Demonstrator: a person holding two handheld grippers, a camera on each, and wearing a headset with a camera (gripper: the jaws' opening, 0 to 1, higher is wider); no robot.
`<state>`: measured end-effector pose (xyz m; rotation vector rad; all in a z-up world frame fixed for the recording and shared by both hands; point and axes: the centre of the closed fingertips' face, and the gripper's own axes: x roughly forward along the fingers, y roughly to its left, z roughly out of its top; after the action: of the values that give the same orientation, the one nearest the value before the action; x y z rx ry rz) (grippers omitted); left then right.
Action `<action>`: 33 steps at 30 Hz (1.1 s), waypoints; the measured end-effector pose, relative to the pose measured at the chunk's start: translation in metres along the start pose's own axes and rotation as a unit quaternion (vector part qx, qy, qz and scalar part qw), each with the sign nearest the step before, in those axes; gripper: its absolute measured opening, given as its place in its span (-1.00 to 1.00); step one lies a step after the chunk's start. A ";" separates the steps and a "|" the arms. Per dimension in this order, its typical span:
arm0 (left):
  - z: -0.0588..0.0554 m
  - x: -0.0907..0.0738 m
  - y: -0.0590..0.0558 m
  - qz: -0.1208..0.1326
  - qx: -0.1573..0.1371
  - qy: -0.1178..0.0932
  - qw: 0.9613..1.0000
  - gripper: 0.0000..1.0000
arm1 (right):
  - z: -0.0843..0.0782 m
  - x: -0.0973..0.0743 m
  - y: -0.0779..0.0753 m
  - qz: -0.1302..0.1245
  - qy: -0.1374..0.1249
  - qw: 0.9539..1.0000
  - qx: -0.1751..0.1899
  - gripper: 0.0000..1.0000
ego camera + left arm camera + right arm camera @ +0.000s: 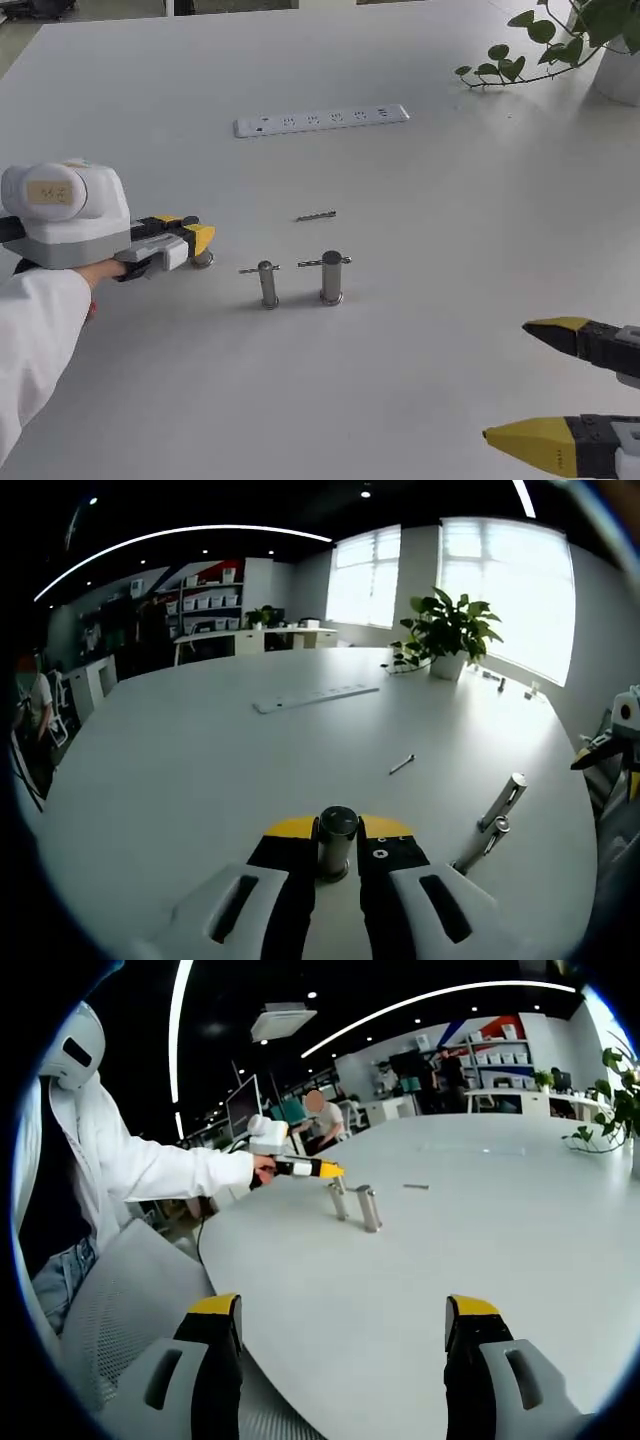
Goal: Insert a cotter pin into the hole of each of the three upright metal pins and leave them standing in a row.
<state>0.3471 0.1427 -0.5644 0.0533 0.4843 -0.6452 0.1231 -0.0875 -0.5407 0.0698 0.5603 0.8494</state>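
right tongs (540, 388) sit lowest in the head view, at the bottom right, jaws spread wide with nothing between them, over the bare white bench (420, 330). left tongs (196, 240) reach in from the left, jaws narrowed onto an upright metal pin (203, 259); the left gripper view shows it standing on the bench, clamped between the yellow tips. to its right, in line, stand the middle pin (268, 285), with a cotter pin (252, 269) crosswise through its top, and the far pin (332, 277), with a second cotter pin (310, 263). a loose cotter pin (316, 215) lies flat behind them, well apart. a power strip (321, 120) lies farther back.
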 end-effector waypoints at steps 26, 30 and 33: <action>0.027 -0.060 -0.008 -0.009 0.038 -0.035 0.999 -0.78 | 0.001 0.007 0.003 0.013 0.009 1.000 -0.009 0.60; 0.033 -0.082 -0.024 -0.029 0.053 -0.051 0.997 -0.78 | 0.002 0.011 0.006 0.018 0.009 1.000 -0.014 0.60; 0.030 -0.094 -0.036 -0.036 0.066 -0.049 0.996 -0.79 | 0.005 0.015 0.009 0.023 0.009 1.000 -0.017 0.61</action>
<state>0.2736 0.1609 -0.4918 0.1285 0.3491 -0.7460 0.1269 -0.0700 -0.5408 0.0452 0.5633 0.9052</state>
